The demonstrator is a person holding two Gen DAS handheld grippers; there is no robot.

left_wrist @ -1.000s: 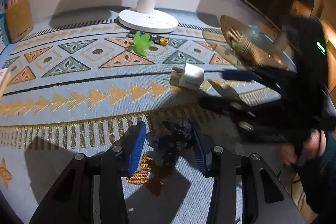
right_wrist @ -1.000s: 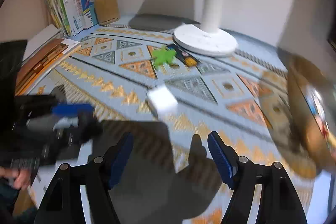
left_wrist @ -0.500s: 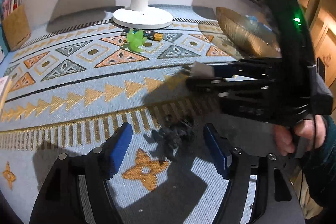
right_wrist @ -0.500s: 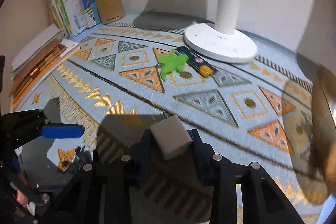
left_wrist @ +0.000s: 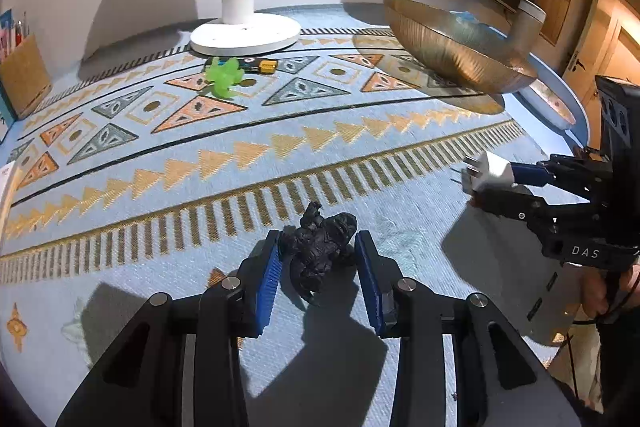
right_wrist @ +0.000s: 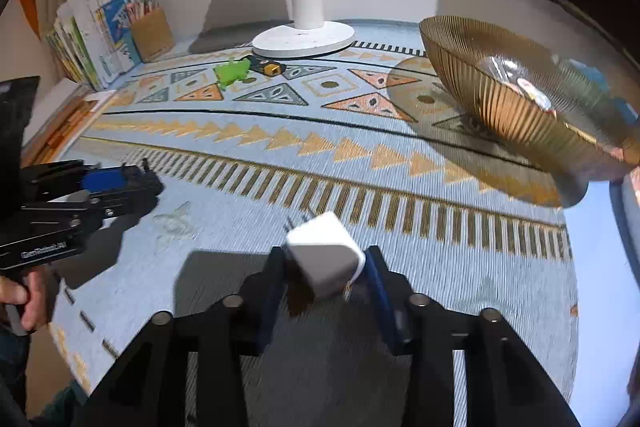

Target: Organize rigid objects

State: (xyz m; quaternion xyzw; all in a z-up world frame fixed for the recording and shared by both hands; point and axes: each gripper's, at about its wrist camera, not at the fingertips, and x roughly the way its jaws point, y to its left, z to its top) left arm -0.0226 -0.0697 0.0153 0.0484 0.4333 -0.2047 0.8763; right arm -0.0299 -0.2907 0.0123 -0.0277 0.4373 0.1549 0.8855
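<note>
A black figurine [left_wrist: 320,255] lies on the patterned mat between the blue pads of my left gripper [left_wrist: 317,241]. Its jaws are closing and both pads touch the figurine. My right gripper [right_wrist: 325,255] has a white plug charger [right_wrist: 320,261] between its pads, tilted and lifted off the mat, prongs pointing away. Its jaws are opening slightly while the pads still bear on the charger. The left wrist view shows the same charger [left_wrist: 490,171] at the right, in front of the gold ribbed bowl [left_wrist: 452,47].
A green toy [left_wrist: 224,75] and a battery [left_wrist: 260,65] lie by the white lamp base [left_wrist: 244,35]. The gold bowl [right_wrist: 520,99] holds some wrapped items. A cork pen holder [right_wrist: 152,33] and books [right_wrist: 92,27] stand at the back left.
My left gripper opened wide, then closed in on the black figurine. My right gripper shut on the white charger, lifted it and carried it right, toward the bowl.
</note>
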